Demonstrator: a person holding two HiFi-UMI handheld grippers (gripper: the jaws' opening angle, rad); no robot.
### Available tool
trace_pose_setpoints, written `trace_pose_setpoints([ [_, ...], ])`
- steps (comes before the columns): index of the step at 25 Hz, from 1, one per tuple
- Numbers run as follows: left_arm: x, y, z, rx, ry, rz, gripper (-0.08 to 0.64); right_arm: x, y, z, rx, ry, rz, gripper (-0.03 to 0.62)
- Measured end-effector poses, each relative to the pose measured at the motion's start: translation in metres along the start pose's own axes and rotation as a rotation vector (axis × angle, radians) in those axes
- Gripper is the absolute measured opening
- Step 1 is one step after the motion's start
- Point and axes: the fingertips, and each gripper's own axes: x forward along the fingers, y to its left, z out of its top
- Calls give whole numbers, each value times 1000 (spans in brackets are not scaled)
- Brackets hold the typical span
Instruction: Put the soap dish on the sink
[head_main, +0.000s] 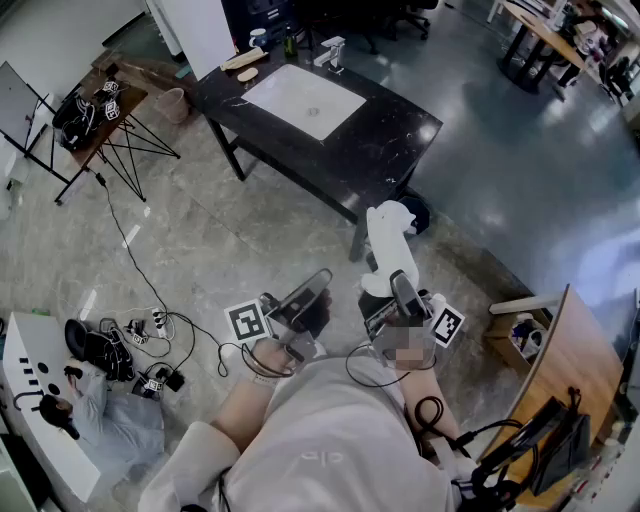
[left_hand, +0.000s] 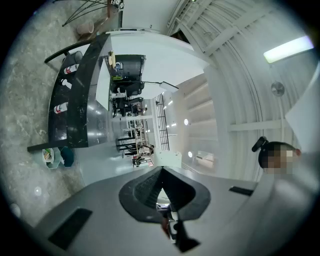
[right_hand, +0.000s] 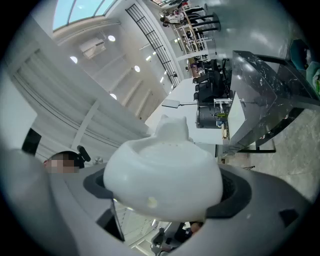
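Note:
The white soap dish (head_main: 389, 243) sticks up in front of me between the fingers of my right gripper (head_main: 392, 272), which is shut on it. In the right gripper view the soap dish (right_hand: 162, 172) fills the space between the dark pads (right_hand: 234, 192). My left gripper (head_main: 316, 282) is beside it on the left, shut with nothing in it; its pads (left_hand: 142, 192) meet in the left gripper view. The sink is a white basin (head_main: 305, 100) set in a black counter (head_main: 400, 135) further ahead, with a faucet (head_main: 331, 52) at its back. Both grippers are well short of the counter.
A wooden tray and small items (head_main: 243, 62) lie on the counter's back left. A teal bin (head_main: 417, 212) stands by the counter's near leg. A folding table (head_main: 100, 110) and a basket (head_main: 175, 103) are at the left, cables (head_main: 150, 325) on the floor, and a wooden desk (head_main: 560, 370) at the right.

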Motion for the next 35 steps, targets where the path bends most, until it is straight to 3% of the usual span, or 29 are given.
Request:
trace_pose_setpoints([
  [9, -41, -1, 18, 16, -13, 6, 8, 11, 4, -35, -45, 16, 19, 525],
  [19, -48, 7, 26, 20, -31, 33, 8, 28, -14, -39, -11, 38, 36, 525],
  [35, 1, 63, 107, 4, -96, 94, 8, 91, -96, 10, 44, 101, 7, 525],
])
